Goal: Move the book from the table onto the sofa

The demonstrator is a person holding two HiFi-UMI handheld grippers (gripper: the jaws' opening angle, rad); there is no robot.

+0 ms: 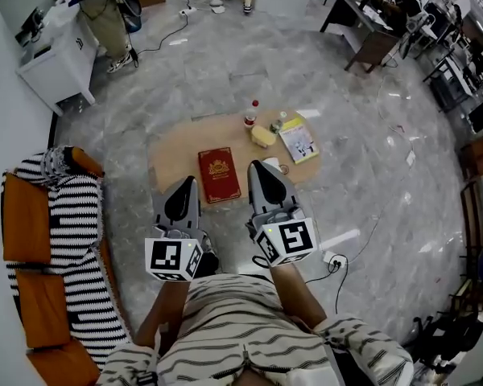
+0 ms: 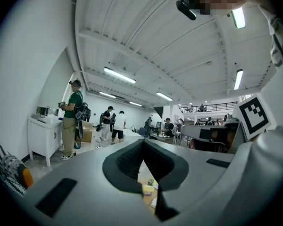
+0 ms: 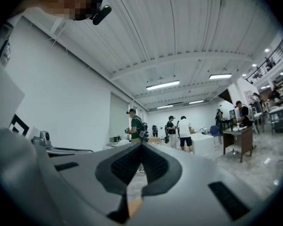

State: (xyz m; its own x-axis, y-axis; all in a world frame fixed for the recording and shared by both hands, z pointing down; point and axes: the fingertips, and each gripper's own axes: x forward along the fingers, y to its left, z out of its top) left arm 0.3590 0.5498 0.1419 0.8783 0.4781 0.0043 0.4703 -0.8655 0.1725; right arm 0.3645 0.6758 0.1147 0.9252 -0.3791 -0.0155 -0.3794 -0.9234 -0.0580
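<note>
A dark red book [image 1: 219,174] with a gold emblem lies flat on the low wooden table [image 1: 173,155], seen in the head view. My left gripper [image 1: 184,181] hangs shut and empty just left of the book's near end. My right gripper [image 1: 258,165] is shut and empty too, just right of the book. Both point level across the room. The striped sofa [image 1: 64,240] with orange cushions stands at the left. In the left gripper view the shut jaw tips [image 2: 142,145] leave only a sliver of table showing; the right gripper view shows shut tips [image 3: 140,147] against the room.
On the table's far side stand a red-capped bottle [image 1: 250,116], a yellow block [image 1: 263,137], a small jar [image 1: 278,123] and a yellow-edged booklet [image 1: 299,141]. A cable and plug [image 1: 335,262] lie on the marble floor to the right. A white cabinet [image 1: 58,55], desks and several people stand further off.
</note>
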